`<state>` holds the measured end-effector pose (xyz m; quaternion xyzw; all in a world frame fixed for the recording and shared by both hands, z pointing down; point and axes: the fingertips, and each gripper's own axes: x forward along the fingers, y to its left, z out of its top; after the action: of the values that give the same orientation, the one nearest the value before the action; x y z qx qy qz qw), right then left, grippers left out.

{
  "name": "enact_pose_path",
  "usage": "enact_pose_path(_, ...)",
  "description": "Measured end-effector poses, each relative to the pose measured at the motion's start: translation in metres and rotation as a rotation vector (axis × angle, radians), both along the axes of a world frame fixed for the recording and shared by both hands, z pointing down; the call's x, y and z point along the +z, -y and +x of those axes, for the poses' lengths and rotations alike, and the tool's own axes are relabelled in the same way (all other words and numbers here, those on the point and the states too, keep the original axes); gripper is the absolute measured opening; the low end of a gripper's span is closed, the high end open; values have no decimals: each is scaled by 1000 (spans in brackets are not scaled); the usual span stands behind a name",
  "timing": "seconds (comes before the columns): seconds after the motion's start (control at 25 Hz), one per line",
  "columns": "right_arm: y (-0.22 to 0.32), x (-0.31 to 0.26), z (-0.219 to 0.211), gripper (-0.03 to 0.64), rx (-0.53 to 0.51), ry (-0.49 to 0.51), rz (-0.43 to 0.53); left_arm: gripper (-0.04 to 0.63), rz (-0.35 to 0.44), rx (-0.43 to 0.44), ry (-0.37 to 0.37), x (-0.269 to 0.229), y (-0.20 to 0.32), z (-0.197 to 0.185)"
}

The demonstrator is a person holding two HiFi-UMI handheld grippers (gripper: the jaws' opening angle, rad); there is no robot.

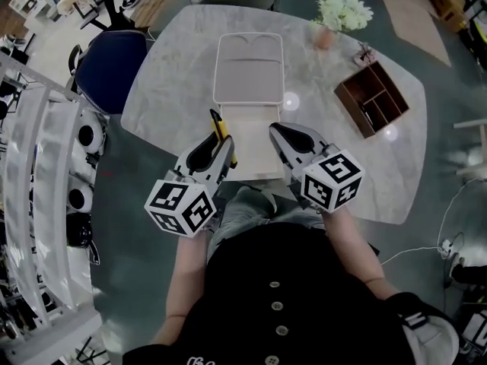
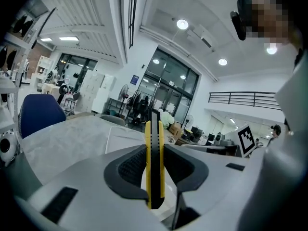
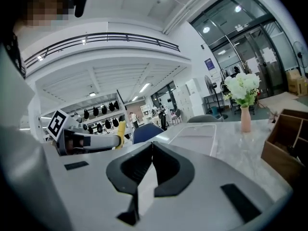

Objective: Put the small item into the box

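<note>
While the left gripper (image 2: 155, 153) clamps the yellow knife (image 2: 154, 177) upright, long axis standing on end between its jaws, the right gripper (image 3: 150, 150) beside it is closed on nothing. The open box (image 1: 255, 139) lies just ahead between both, the knife at its left edge. Bare table (image 1: 175, 90) flanks it.
</note>
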<state>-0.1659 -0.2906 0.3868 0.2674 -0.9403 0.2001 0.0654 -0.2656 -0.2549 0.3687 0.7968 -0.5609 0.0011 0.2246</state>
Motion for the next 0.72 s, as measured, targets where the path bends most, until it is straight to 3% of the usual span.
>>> enact_pose_path(0.72, 11, -2, -4, 3, 231, -28, -19, 126, -78, 284, 18, 10, 38, 0)
